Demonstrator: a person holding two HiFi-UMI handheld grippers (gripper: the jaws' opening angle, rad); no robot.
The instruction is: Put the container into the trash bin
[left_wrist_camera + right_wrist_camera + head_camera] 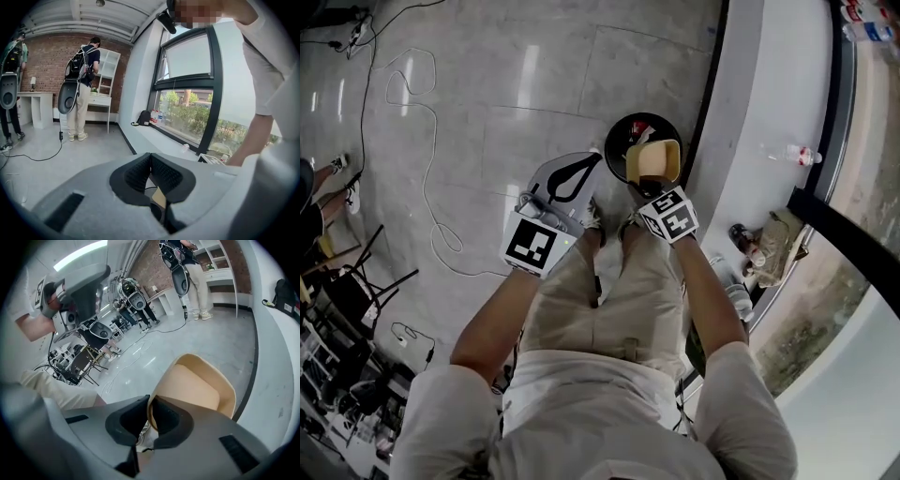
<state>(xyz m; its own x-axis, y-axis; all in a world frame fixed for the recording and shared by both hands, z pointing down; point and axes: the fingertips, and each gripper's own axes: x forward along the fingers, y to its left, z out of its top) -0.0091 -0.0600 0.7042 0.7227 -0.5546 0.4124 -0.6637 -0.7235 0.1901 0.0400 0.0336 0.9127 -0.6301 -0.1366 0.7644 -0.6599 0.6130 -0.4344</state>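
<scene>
Over the right side of the trash bin (627,121), a round black tub standing on the grey tiled floor, the right gripper (647,190) holds the container (658,161). The container is a thin-walled tan tub, squarish with rounded corners, open and empty. Its rim is pale and its flat inner bottom is a deeper tan. In the head view it covers part of the bin's mouth, with its opening turned up toward the camera. Whether it touches the bin's rim cannot be told.

In the right gripper view, the right gripper (151,402) has its dark pads clenched on one side wall of the container (197,390), near a corner, and the rest of the tub juts out beyond the jaws.

Left of the bin, the left gripper (592,159) hangs with its tips close to the bin's rim and apart from the container. In its own view the left gripper (150,157) has its jaws pressed together at the tips with nothing clamped between them.

Inside the bin lie a few pale and reddish scraps. Farther left of the bin, a white cable (432,187) loops across the tiles. To the bin's right runs a white window ledge (750,112).
</scene>
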